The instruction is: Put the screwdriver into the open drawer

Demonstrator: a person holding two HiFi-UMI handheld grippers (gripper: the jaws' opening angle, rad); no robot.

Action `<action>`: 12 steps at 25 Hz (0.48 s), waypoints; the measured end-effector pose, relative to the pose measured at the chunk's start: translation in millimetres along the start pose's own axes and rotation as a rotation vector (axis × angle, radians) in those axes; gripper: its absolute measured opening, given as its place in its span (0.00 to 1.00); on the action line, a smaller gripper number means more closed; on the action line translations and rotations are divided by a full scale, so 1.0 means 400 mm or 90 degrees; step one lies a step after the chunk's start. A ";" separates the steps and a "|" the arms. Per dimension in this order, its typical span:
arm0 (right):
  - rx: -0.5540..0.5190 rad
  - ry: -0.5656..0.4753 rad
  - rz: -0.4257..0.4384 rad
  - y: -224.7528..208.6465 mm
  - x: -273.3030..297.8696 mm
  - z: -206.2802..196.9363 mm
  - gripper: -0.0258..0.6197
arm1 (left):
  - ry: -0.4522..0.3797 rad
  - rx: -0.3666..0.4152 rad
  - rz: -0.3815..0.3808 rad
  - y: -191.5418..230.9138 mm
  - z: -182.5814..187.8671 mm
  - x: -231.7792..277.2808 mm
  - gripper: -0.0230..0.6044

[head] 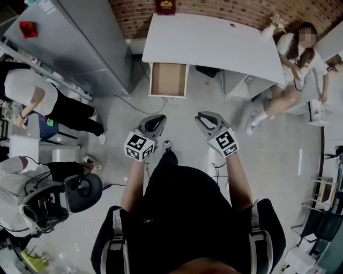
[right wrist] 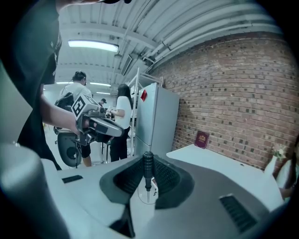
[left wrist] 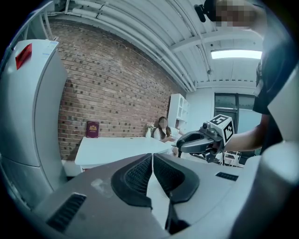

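Note:
A small screwdriver [right wrist: 147, 171] with a black handle stands upright between the pads of my right gripper [right wrist: 148, 183], metal tip pointing down; the jaws are shut on it. In the head view the right gripper [head: 207, 121] hangs over the floor, well short of the open wooden drawer [head: 168, 79] under the white desk [head: 214, 43]; the screwdriver is hidden there. My left gripper [head: 152, 124] is beside it, jaws pressed together with nothing between them [left wrist: 153, 159]. Each gripper shows in the other's view: the right gripper [left wrist: 200, 141] and the left gripper [right wrist: 100, 126].
A grey fridge [head: 80, 43] stands left of the drawer. A seated person [head: 292, 69] is at the desk's right end. Other people [head: 37, 96] and an office chair [head: 80, 192] are on the left. A maroon book [head: 165, 6] leans on the brick wall.

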State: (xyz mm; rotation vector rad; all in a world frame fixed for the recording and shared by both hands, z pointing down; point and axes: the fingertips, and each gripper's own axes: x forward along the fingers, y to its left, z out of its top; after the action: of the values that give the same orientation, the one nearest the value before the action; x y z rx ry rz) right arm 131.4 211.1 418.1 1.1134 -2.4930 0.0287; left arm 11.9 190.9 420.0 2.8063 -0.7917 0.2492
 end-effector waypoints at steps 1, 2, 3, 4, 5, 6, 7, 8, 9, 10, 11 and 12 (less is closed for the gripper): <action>0.000 0.002 0.000 -0.009 0.012 0.001 0.22 | 0.001 -0.001 -0.003 0.012 0.002 0.009 0.07; 0.001 0.003 -0.001 -0.019 0.024 0.003 0.22 | 0.002 -0.001 -0.007 0.023 0.004 0.020 0.07; 0.001 0.005 -0.001 -0.030 0.037 0.005 0.22 | 0.004 -0.001 -0.010 0.036 0.005 0.030 0.07; 0.002 0.007 -0.002 -0.040 0.052 0.006 0.22 | 0.006 -0.001 -0.013 0.050 0.007 0.039 0.07; 0.002 0.008 -0.002 -0.049 0.069 0.009 0.22 | 0.008 0.000 -0.016 0.067 0.009 0.047 0.07; 0.002 0.010 -0.004 -0.059 0.086 0.012 0.22 | 0.010 0.001 -0.020 0.084 0.012 0.055 0.07; 0.003 0.011 -0.005 -0.068 0.103 0.016 0.22 | 0.012 0.002 -0.023 0.102 0.015 0.062 0.07; 0.004 0.012 -0.008 -0.076 0.118 0.019 0.22 | 0.014 0.003 -0.026 0.119 0.018 0.067 0.07; 0.006 0.012 -0.010 -0.083 0.132 0.022 0.22 | 0.016 0.004 -0.029 0.135 0.021 0.072 0.07; 0.008 0.013 -0.012 -0.089 0.145 0.025 0.22 | 0.017 0.005 -0.031 0.151 0.024 0.076 0.07; 0.009 0.014 -0.014 -0.096 0.157 0.026 0.22 | 0.019 0.005 -0.033 0.167 0.027 0.081 0.07; 0.010 0.016 -0.015 -0.102 0.168 0.027 0.22 | 0.019 0.006 -0.036 0.181 0.031 0.087 0.07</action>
State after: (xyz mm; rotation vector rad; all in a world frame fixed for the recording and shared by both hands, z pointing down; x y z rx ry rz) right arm 116.6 133.7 427.4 1.1420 -2.4609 0.0544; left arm 3.9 110.2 427.2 2.8220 -0.7063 0.2864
